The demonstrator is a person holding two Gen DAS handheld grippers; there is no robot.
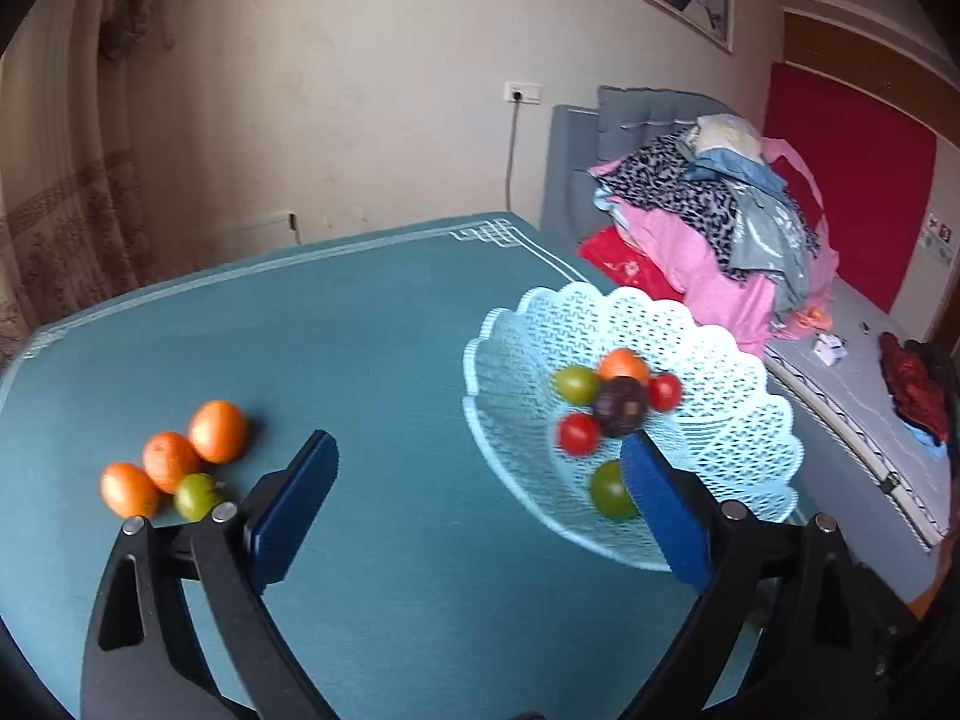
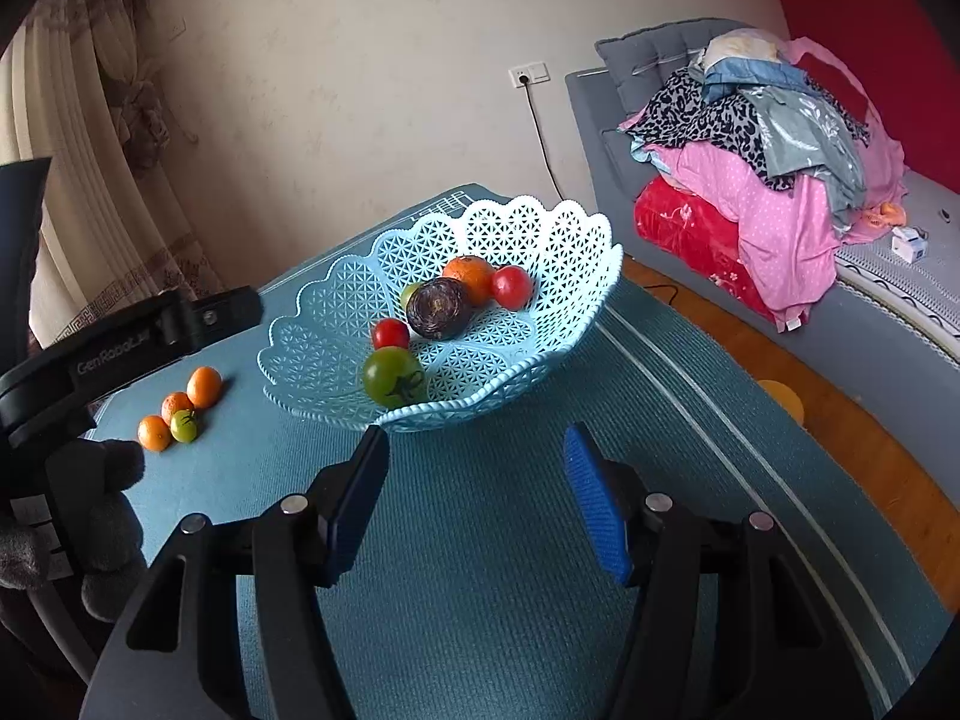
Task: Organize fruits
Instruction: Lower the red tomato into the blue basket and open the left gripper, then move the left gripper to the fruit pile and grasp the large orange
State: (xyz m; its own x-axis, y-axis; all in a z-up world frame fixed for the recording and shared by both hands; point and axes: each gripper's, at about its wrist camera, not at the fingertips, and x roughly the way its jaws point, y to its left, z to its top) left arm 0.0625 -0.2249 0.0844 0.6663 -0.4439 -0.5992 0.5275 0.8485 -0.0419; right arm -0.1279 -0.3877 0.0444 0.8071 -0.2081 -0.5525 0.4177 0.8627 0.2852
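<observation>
A light blue lattice basket [image 1: 708, 360] [image 2: 540, 228] stands on the teal table. It holds two red tomatoes [image 1: 579, 433], two green tomatoes [image 2: 393, 377], an orange [image 2: 471, 276] and a dark purple fruit [image 1: 621, 405] [image 2: 438, 307]. Three oranges [image 1: 217, 431] [image 2: 204, 387] and a green tomato [image 1: 197, 495] [image 2: 184, 425] lie in a cluster on the table to the left. My left gripper [image 1: 480, 456] is open and empty, above the table between the cluster and the basket. My right gripper [image 2: 477, 450] is open and empty, just in front of the basket.
The teal tablecloth [image 1: 360, 312] covers the table, whose far edge nears a beige wall. A grey sofa with a pile of clothes [image 2: 780, 138] stands to the right across a strip of wooden floor [image 2: 840, 420]. The left gripper's body [image 2: 108, 354] shows at the left of the right wrist view.
</observation>
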